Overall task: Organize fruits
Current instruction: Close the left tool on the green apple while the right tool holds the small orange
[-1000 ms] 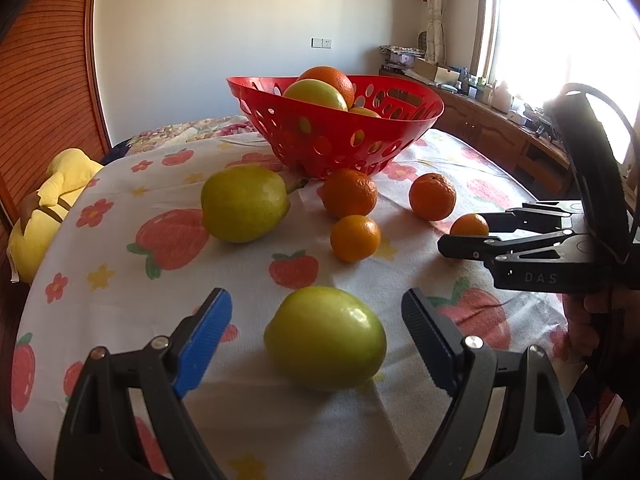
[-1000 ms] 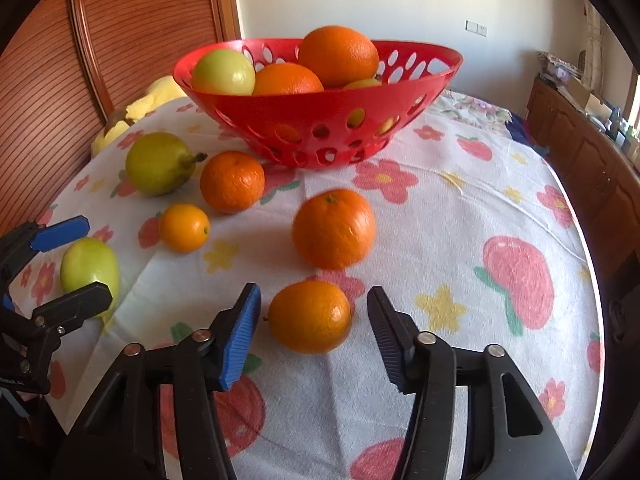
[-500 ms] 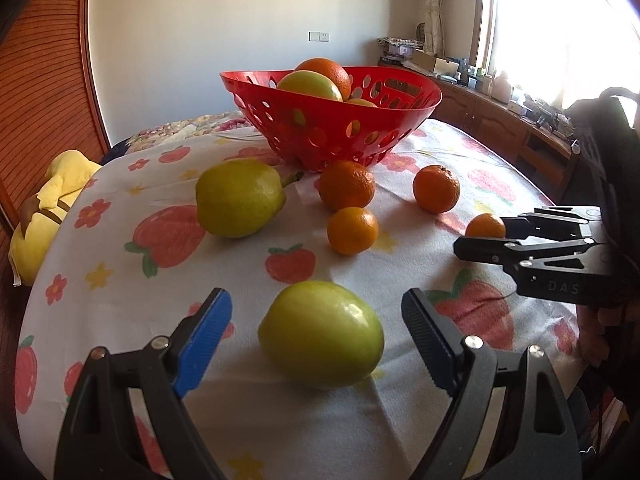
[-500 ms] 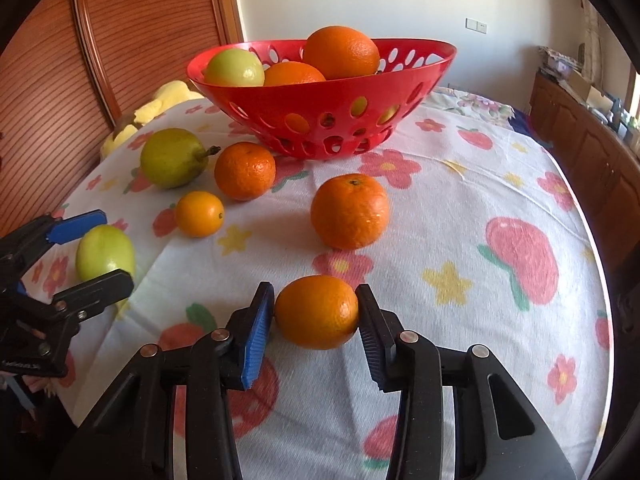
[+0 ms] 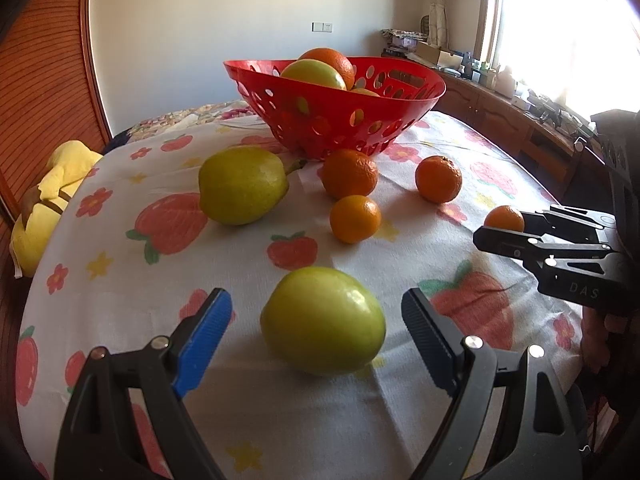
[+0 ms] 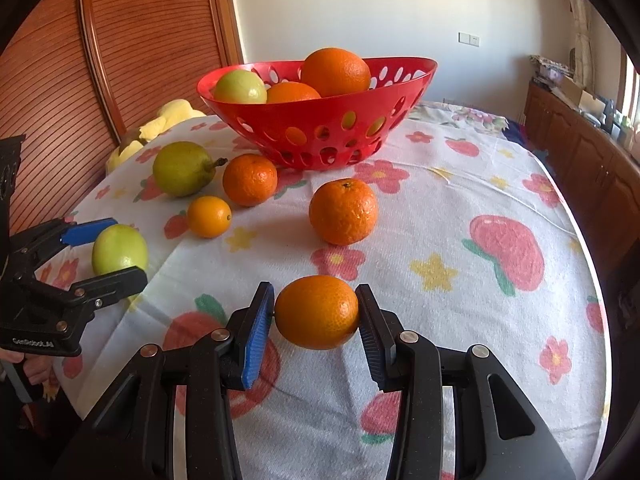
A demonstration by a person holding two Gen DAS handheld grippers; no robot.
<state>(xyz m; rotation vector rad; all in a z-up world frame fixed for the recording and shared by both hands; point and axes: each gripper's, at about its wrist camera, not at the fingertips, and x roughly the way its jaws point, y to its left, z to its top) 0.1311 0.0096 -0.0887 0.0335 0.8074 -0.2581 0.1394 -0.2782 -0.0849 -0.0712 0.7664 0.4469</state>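
Your right gripper [image 6: 316,314] has closed since 1 second ago: its jaws were spread wide around the small orange [image 6: 317,312] then, and now both pads press the fruit's sides, so you are grasping it near the front edge of the tablecloth [image 6: 460,208]. Whether it has left the cloth you cannot tell from either view. Your left gripper [image 5: 316,316] has not changed; its jaws stand released and wide, on either side of the green apple [image 5: 323,320] without touching it. From the left wrist, the held orange is mostly hidden behind your right gripper's black fingers, with only its top showing, and the window glare washes out the right side of the room. The red basket [image 6: 320,128] sits at the far middle of the table with 2 oranges and 1 green apple visible over its rim; more fruit shows only through its holes. Loose on the cloth, from largest down, lie the pear [image 6: 182,168] with its stem towards the basket, a big mandarin [image 6: 343,211] ahead of your right gripper, another mandarin [image 6: 250,179] just beside the basket, and a tiny orange [image 6: 209,217]. The orange you hold is smooth, glossy and slightly flattened.
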